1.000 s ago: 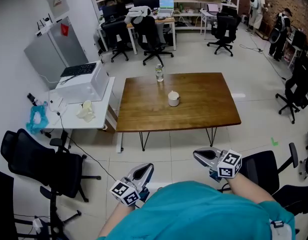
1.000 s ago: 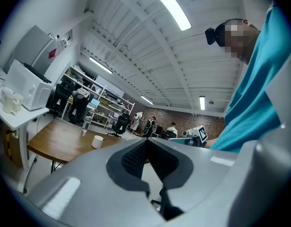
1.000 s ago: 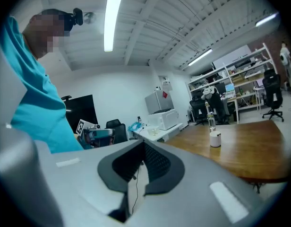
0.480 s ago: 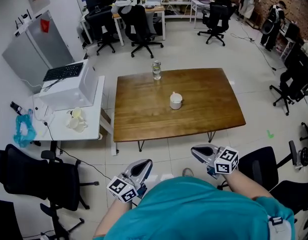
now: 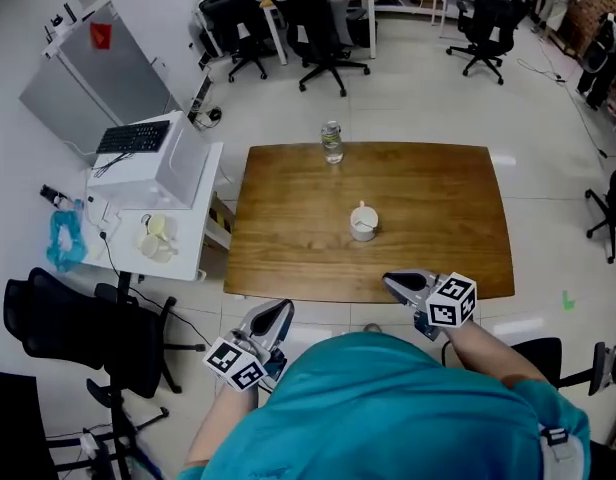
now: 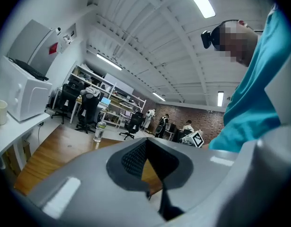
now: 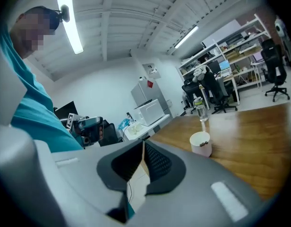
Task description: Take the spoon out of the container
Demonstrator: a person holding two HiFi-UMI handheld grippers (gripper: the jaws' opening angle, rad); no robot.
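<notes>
Downward look over an office floor.

Far left of the frame: a black swivel chair (image 5: pixel 73 328) on pale tiles, with a blue cloth (image 5: pixel 66 240) just above it. Next to the right, a white side table (image 5: pixel 188 256) bearing a white boxy appliance (image 5: pixel 173 173), a black keyboard (image 5: pixel 133 138) on top of that, and pale cups (image 5: pixel 153 238) near the front edge.

Lower left of centre: the left claw (image 5: pixel 278 310), off the table and over the floor, its marker cube (image 5: pixel 233 365) close against a teal shirt (image 5: pixel 388 408) filling the bottom of the frame. Pads pressed together at the tips, nothing pinched between them.

Centre: a brown wooden table (image 5: pixel 288 253). At the middle of its far edge, a clear bottle (image 5: pixel 332 142), upright. Near the middle of the tabletop, a small white container (image 5: pixel 365 228), upright, with the spoon (image 5: pixel 361 211) inside it, handle poking up past the rim. Container and spoon apart from both claws, touched by neither.

Lower right of centre: the right claw (image 5: pixel 393 281), tips over the table's near edge, marker cube (image 5: pixel 451 301) behind. Pads all but together and just beginning to part, nothing between them. In the right gripper view, the container ahead and to the right of the pads.

Upper right corner: black office chairs (image 5: pixel 483 18) on the floor; another at the right edge (image 5: pixel 610 208).
</notes>
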